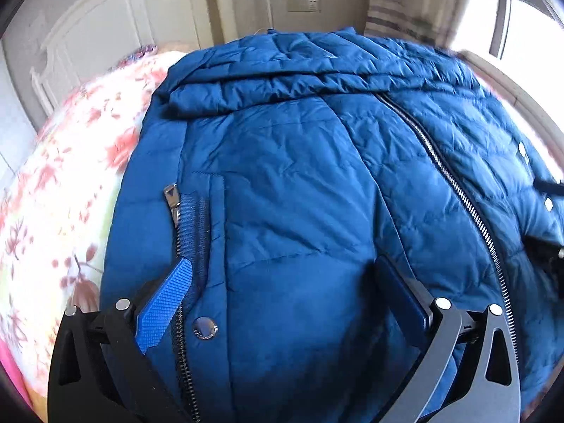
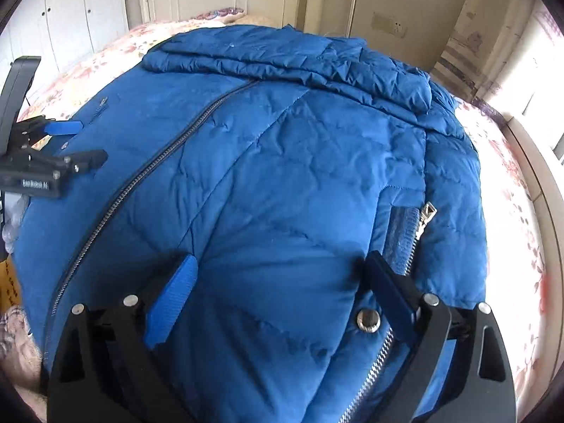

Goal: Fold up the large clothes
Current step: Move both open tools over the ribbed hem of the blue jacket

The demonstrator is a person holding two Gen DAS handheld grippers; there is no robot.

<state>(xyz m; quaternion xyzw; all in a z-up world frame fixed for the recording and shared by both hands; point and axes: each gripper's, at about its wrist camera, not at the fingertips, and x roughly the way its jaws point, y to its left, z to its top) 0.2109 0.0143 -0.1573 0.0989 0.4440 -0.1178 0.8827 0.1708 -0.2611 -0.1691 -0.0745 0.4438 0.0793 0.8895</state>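
Left wrist view is showing the left gripper (image 1: 282,292) spread wide, hovering low over the blue padded jacket (image 1: 299,176), which is lying zipped and front-up on the floral bed (image 1: 63,183). Right wrist view is showing the right gripper (image 2: 278,285) likewise standing wide over the jacket's other front panel, beside a pocket zipper (image 2: 421,225); contact with the fabric is possibly being made, though blur prevents confirmation.

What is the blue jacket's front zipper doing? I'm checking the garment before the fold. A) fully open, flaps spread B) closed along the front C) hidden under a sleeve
B: the front zipper runs closed along the blue jacket, its two panels meeting, with no sleeve covering it.
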